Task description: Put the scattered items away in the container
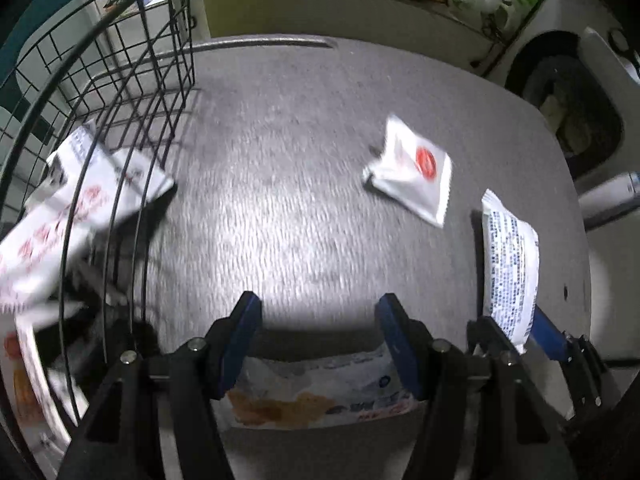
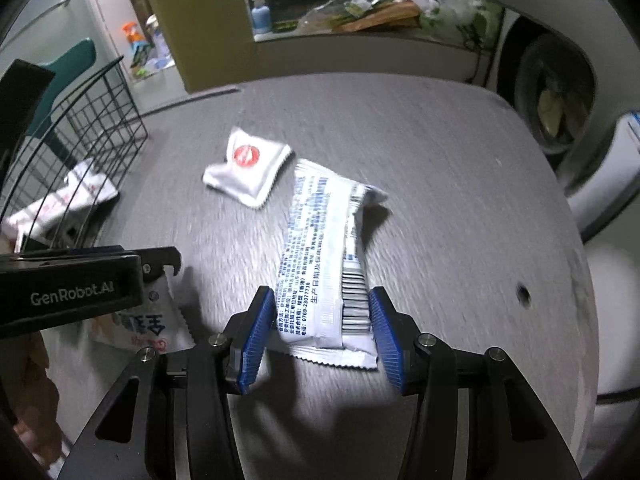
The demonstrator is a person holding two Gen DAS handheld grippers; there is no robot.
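- Nearest our left gripper (image 1: 318, 316), its blue ribbed pads (image 1: 240, 340) stand spread apart; a white pouch (image 1: 320, 392) with orange print lies flat on the table beneath and between them, not pinched.
- Our right gripper (image 2: 322, 320) has its pads (image 2: 258, 332) spread too, one on each side of the near end of a long sachet (image 2: 324, 256); we cannot tell whether they touch it.
- The sachet is a crinkled white foil wrapper with blue print, a barcode and a serrated near edge; its long axis runs away from us, the far end lifted and twisted slightly right.
- Just beyond, beside its far end, a small pillow-shaped white packet (image 2: 248, 170) with a red round mark lies tilted, zigzag edge towards the sachet.
- To the left stands the black wire basket (image 1: 132, 92), an open grid, with white packs (image 1: 76, 200) printed in red already inside.
- The table (image 1: 280, 140) is grey, woven-looking, with rounded corners, glaring under the gripper light.
- Behind it, a sill holds bags and a blue bottle (image 2: 260, 10); a white appliance (image 2: 560, 92) with a round door stands to the right.
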